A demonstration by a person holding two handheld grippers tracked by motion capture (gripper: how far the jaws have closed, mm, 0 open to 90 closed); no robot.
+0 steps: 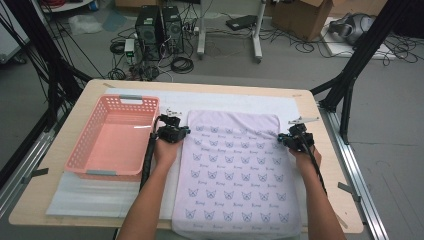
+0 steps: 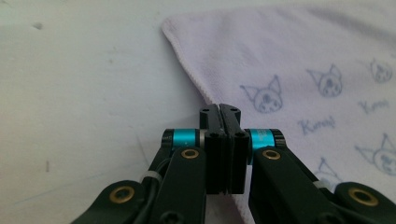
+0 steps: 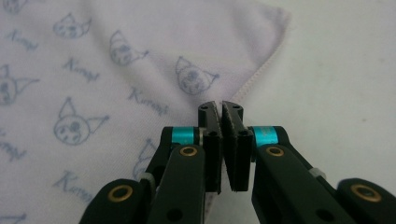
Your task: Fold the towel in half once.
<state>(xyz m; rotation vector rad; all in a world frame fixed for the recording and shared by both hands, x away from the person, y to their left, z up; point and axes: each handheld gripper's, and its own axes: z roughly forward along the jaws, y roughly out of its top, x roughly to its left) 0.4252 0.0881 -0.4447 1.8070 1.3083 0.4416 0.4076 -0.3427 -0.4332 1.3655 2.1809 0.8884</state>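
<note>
Nearest the person, the lilac towel (image 1: 235, 170) lies flat on the white mat (image 1: 100, 197), its near hem hanging at the table's six o'clock edge and its far hem toward twelve. The left gripper (image 1: 172, 131) sits at the towel's nine o'clock edge near the far corner, the right gripper (image 1: 295, 137) at its three o'clock edge. In the left gripper view the jaws are pressed together right at the hem of the towel (image 2: 299, 70); whether cloth is pinched between them I cannot tell. In the right gripper view the jaws stand nearly closed at the towel's (image 3: 116, 70) stitched edge, a sliver of gap showing. To fold well, both pinches should catch the hem fully and lift evenly. Beyond, at ten o'clock, the pink basket (image 1: 80, 150) waits empty.
</note>
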